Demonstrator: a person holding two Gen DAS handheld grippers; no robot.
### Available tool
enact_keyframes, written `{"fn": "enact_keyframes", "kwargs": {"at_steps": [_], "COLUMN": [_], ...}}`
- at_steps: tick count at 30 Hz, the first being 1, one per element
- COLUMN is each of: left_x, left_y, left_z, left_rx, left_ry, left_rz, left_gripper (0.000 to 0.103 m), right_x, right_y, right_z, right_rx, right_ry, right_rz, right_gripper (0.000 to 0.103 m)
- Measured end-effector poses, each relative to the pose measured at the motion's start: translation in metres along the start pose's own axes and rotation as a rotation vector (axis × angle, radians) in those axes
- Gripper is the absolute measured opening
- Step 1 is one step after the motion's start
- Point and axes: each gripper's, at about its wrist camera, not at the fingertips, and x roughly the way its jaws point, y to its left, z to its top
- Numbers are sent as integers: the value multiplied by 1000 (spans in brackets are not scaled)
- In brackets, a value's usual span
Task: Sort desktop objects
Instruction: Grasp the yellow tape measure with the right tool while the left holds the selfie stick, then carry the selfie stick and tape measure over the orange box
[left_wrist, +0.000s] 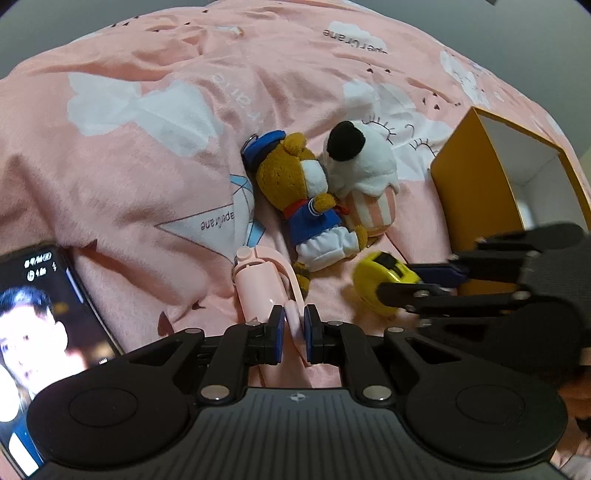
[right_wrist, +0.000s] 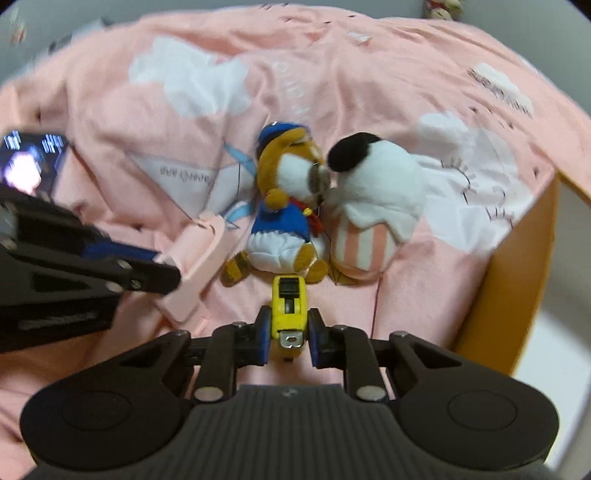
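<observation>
- Left wrist view: left gripper (left_wrist: 294, 325) pinches the pink bottle's strap (left_wrist: 291, 314), easiest handle.
- Right gripper (right_wrist: 287, 334) clamps the yellow tape measure (right_wrist: 289, 306), seemingly lifted; orange box (right_wrist: 517, 269) alongside, likely destination.

I logged: blanket (left_wrist: 147, 177), soft matt pink fleece; bear toy (left_wrist: 295, 184) and cupcake toy (left_wrist: 365, 177), fuzzy plush; tape measure (right_wrist: 290, 299), glossy yellow plastic, metal hook; fan (left_wrist: 258, 288), smooth pink plastic; box (left_wrist: 465, 192), matt orange card.
</observation>
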Motion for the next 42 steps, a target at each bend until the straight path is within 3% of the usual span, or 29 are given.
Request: {"fn": "enact_keyframes", "kwargs": {"at_steps": [7,16,24,27,34,42], "left_x": [-11,-53,-87,-92,-74,-12], "left_y": [-1,-13,-46,-66,-125,-172], "left_z": [-4,4,34,48,77,100], "left_rx": [-37,-65,-53,-43,-7,4], "left_ry": [-46,-139,-234,-254,-250,-178], "left_rz": [17,-56,-182,-261,-410,-403], "left_gripper": [10,7,6,6,6,6], "right_x": [-28,-88,-142,-158,-167,-157], "right_y": [-27,-54,-88,-101,-135,-156], "right_z": [-9,-24,-48,-59,-81,-92], "right_rx": [175,276,382,412,512,559], "right_ry": [-78,-234,-397,-439,-457,-464], "right_rz": [96,95,25,-48,-151,-190], "right_gripper": [21,21,21,21,21,21]}}
